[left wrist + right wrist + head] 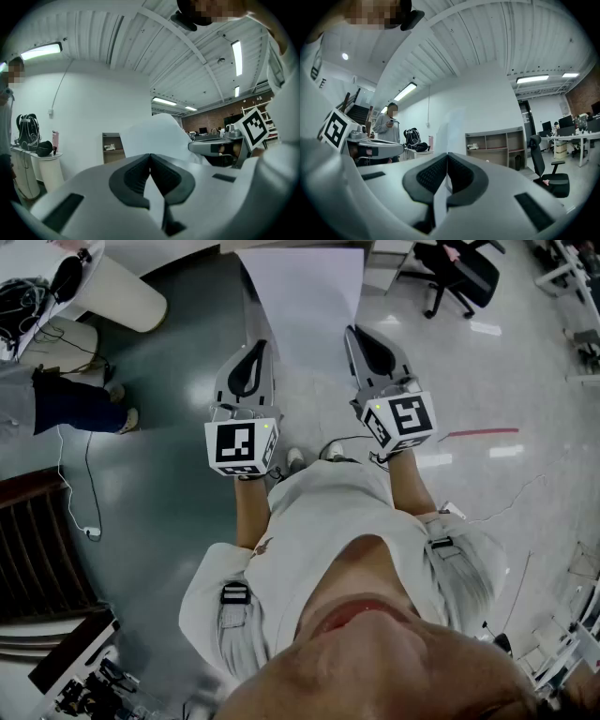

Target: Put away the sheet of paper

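Observation:
A white sheet of paper hangs in the air in front of me, over the grey floor. My left gripper is shut on its near left edge and my right gripper on its near right edge. In the left gripper view the paper rises beyond the closed pads, with a strip of it pinched between them. In the right gripper view the sheet shows nearly edge-on between the closed pads. Each gripper sees the other one beside it: the right gripper and the left gripper.
A person stands at the left beside a white round stand. A black office chair is at the far right, dark stairs at the near left. An open shelf unit stands against the white wall ahead.

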### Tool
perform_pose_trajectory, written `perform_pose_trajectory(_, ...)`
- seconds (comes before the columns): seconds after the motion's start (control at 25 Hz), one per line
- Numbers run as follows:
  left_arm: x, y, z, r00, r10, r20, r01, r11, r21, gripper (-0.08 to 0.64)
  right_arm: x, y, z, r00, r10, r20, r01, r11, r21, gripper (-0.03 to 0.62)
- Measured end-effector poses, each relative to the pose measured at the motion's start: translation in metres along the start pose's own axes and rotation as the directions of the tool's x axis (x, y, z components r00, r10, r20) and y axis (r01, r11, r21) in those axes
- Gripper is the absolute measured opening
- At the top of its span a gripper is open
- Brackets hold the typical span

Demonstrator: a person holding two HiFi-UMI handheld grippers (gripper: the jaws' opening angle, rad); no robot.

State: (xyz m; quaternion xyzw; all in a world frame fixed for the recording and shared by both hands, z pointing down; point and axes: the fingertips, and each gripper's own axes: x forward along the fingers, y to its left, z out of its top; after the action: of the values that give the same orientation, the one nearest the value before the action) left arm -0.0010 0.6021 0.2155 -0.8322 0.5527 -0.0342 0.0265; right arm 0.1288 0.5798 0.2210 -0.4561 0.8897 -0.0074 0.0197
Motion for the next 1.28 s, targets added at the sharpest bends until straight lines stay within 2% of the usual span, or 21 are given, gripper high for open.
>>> perform_pose_trajectory(0.4, 0.012, -0.04, -0.002, 1.0, 0.022, -0.012, -0.022, 1.0, 0.012, 0.021, -0.02, -0.027, 0.0, 0.998, 0.057, 0.019, -0.058, 0.998, 0.023, 0.02)
perform_pose_trajectory(0.64, 0.03, -0.038, 0.002, 1.0, 0.01, -0.014, -0.01, 1.0, 0.02, 0.021, -0.008, -0.038, 0.005, 0.997, 0.063, 0.034, -0.064, 0.997, 0.043, 0.02)
perform_pose_trajectory(0.88, 0.053, -0.013, -0.001, 1.0, -0.004, -0.011, 0.005, 1.0, 0.022, 0.021, 0.025, -0.042, 0.002, 0.998, 0.056, 0.031, -0.057, 0.998, 0.038, 0.02)
perform_pose_trajectory(1.28, 0.097, 0.063, -0.017, 1.0, -0.02, -0.016, 0.02, 1.0, -0.012, 0.021, 0.108, -0.041, -0.009, 1.0, 0.031, -0.003, -0.031, 0.999, 0.032, 0.02)
